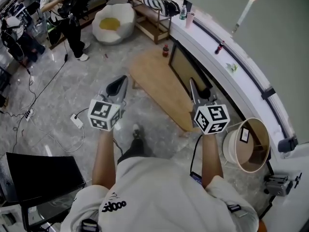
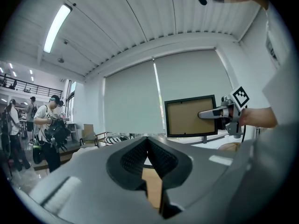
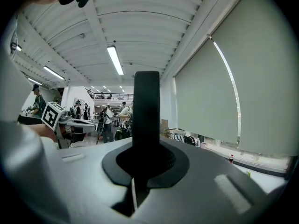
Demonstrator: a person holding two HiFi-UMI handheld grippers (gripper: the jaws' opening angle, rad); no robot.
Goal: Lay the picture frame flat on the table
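I have the right gripper (image 3: 146, 149) clenched on the picture frame's (image 1: 185, 72) edge, forearm reaching forward. The frame stands upright at the wooden table's (image 1: 153, 83) far edge. Left gripper (image 2: 148, 147) is pinched closed and empty, forearm out, well left of the frame.

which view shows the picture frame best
The left gripper view: the picture frame stands upright, whole and square-on, with the right gripper clamped on its edge. The head view sees the frame steeply from above, foreshortened. The right gripper view shows only its dark edge between the shut jaws.
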